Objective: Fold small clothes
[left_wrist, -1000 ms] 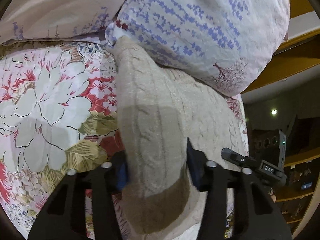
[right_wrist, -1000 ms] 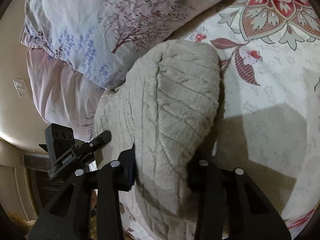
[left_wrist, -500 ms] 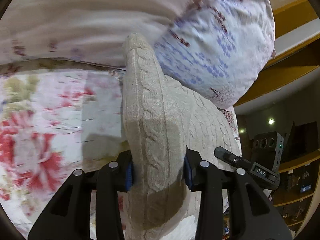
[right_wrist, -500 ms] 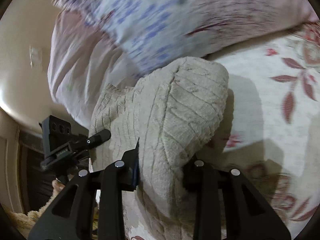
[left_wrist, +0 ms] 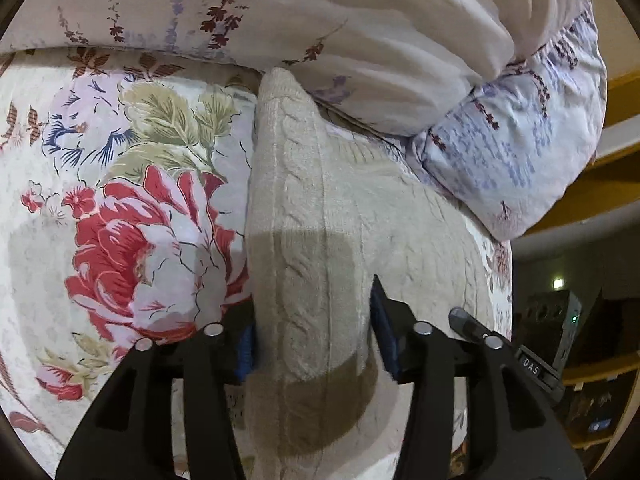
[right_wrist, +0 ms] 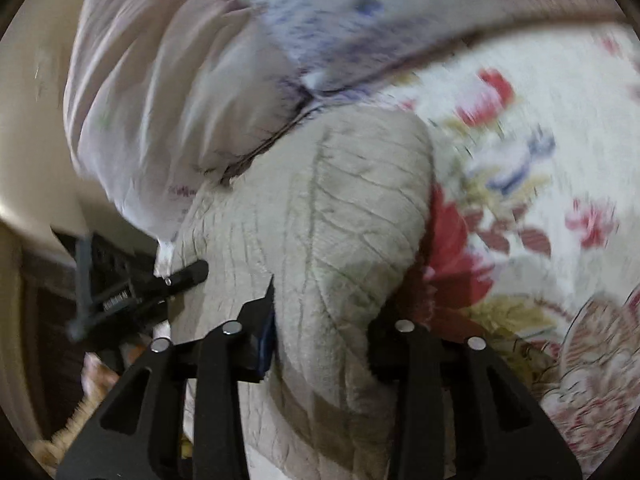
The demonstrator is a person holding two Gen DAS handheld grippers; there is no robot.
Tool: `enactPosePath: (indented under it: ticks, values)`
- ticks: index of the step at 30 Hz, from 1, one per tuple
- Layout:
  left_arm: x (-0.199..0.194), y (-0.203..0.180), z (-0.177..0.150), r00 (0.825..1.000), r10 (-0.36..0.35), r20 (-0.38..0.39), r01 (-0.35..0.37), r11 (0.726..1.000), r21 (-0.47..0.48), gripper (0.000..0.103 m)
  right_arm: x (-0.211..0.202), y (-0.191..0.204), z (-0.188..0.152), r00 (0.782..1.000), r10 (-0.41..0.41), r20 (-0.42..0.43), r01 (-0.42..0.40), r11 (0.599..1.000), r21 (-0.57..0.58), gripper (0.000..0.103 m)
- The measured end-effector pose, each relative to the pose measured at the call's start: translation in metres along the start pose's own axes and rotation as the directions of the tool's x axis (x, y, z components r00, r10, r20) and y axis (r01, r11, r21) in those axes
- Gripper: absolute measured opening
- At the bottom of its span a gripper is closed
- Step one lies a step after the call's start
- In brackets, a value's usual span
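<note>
- A floral bedspread (left_wrist: 120, 208) of red peonies and green leaves fills the left half of the left wrist view and the right half of the blurred right wrist view (right_wrist: 540, 160); this is the widest open stretch beside the garment.
- Pale pillows (left_wrist: 360, 32) printed with purple sprigs crowd the top of both views (right_wrist: 168, 92), pressing against the far end of the garment and closing off that side.
- A beige cable-knit sweater (left_wrist: 312, 232) lies on the bed at frame centre, bunched into a raised fold that runs from the pillows down to the bottom edge; its ribbed surface shows likewise in the right view (right_wrist: 332, 216).
- The left claw (left_wrist: 312, 336) is clamped on a thick ridge of the sweater, its fingers parted only by the knit between them.
- The right claw (right_wrist: 324, 340) grips another fold of the same sweater in like fashion, at lower centre.
- Dark shelving (left_wrist: 592, 360) stands at the lower right edge, beyond the bed.
</note>
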State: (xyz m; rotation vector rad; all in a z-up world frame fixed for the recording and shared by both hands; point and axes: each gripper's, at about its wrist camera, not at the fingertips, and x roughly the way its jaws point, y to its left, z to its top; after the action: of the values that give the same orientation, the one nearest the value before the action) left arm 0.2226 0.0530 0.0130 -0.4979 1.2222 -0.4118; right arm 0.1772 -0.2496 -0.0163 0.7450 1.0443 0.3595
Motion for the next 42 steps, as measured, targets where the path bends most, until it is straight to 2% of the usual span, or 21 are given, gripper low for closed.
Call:
enactPosePath:
  ticks: [2,5,7,8,10,13,14,15,18,20,21,23,25,28,32,34,37,39,40,41,42]
  values:
    - [0.006,-0.01,0.0,0.999,0.044,0.013,-0.045,0.998,0.035,0.061,0.001,-0.001,-0.002,1.0,-0.007,-0.003,0.007,1.0,0.003,0.044]
    - [0.003,-0.017,0.001,0.996,0.086,0.028,-0.088,0.994,0.067,0.064,0.0,0.003,-0.001,0.999,-0.024,-0.023,0.023,1.0,-0.014,0.053]
    - [-0.004,-0.025,0.0,0.991,0.124,0.048,-0.128,0.987,0.096,0.064,-0.006,0.004,0.003,1.0,-0.023,-0.021,0.023,1.0,-0.015,0.055]
    - [-0.011,-0.026,-0.002,0.987,0.151,0.06,-0.157,0.981,0.111,0.064,-0.01,0.005,0.006,1.0,-0.019,-0.011,0.019,1.0,-0.011,0.056]
    - [-0.028,-0.035,-0.006,0.968,0.211,0.135,-0.232,0.96,0.158,0.064,-0.023,-0.004,0.008,1.0,0.005,0.018,-0.005,1.0,0.013,0.059]
    - [-0.051,-0.054,-0.016,0.945,0.222,0.242,-0.278,0.934,0.226,0.066,-0.033,-0.015,0.017,0.998,0.02,0.055,-0.023,0.997,0.068,0.059]
    - [-0.055,-0.061,-0.02,0.94,0.22,0.261,-0.287,0.923,0.255,0.067,-0.033,-0.017,0.019,0.998,0.018,0.058,-0.022,0.997,0.075,0.054]
    - [-0.056,-0.067,-0.024,0.937,0.219,0.273,-0.296,0.911,0.287,0.068,-0.032,-0.017,0.021,0.998,0.016,0.055,-0.02,0.997,0.077,0.042]
    - [-0.046,-0.085,-0.035,0.934,0.236,0.268,-0.33,0.857,0.395,0.07,-0.029,-0.01,0.024,0.999,-0.005,0.048,0.003,0.999,0.035,0.024]
    - [-0.034,-0.091,-0.036,0.934,0.254,0.252,-0.342,0.842,0.418,0.07,-0.033,-0.001,0.027,0.996,-0.029,0.087,0.03,0.999,-0.013,0.014]
    - [-0.03,-0.09,-0.035,0.938,0.256,0.235,-0.335,0.843,0.421,0.069,-0.038,0.003,0.029,0.992,-0.041,0.122,0.045,0.998,-0.032,0.01]
    - [-0.022,-0.091,-0.032,0.941,0.262,0.215,-0.332,0.844,0.422,0.069,-0.05,0.006,0.033,0.983,-0.051,0.177,0.059,0.997,-0.041,0.009]
    - [-0.016,-0.091,-0.032,0.937,0.28,0.209,-0.345,0.836,0.427,0.069,-0.05,0.004,0.036,0.979,-0.086,0.184,0.095,0.995,-0.041,0.008]
    - [-0.005,-0.087,-0.031,0.937,0.303,0.175,-0.35,0.832,0.431,0.069,-0.035,0.001,0.034,0.969,-0.192,0.154,0.205,0.976,-0.073,0.008]
    - [0.008,-0.086,-0.027,0.93,0.335,0.154,-0.368,0.821,0.436,0.07,-0.015,0.006,0.028,0.936,-0.32,0.144,0.339,0.93,-0.141,0.009]
    - [0.012,-0.087,-0.025,0.925,0.345,0.16,-0.379,0.819,0.43,0.071,-0.01,0.015,0.028,0.913,-0.376,0.157,0.402,0.895,-0.194,0.01]
    - [0.011,-0.088,-0.025,0.923,0.343,0.172,-0.384,0.822,0.421,0.071,-0.01,0.025,0.028,0.894,-0.413,0.174,0.445,0.862,-0.242,0.018]
    - [-0.002,-0.087,-0.029,0.926,0.324,0.193,-0.376,0.84,0.392,0.071,-0.021,0.032,0.026,0.886,-0.416,0.204,0.459,0.852,-0.254,0.038]
    - [-0.007,-0.086,-0.03,0.927,0.317,0.2,-0.372,0.846,0.381,0.071,-0.029,0.034,0.023,0.886,-0.407,0.223,0.457,0.851,-0.259,0.044]
    - [-0.016,-0.084,-0.032,0.925,0.314,0.214,-0.374,0.853,0.365,0.071,-0.041,0.04,0.018,0.887,-0.381,0.261,0.446,0.853,-0.271,0.056]
    - [-0.021,-0.082,-0.033,0.921,0.317,0.227,-0.381,0.855,0.352,0.071,-0.048,0.043,0.015,0.886,-0.367,0.284,0.443,0.851,-0.281,0.059]
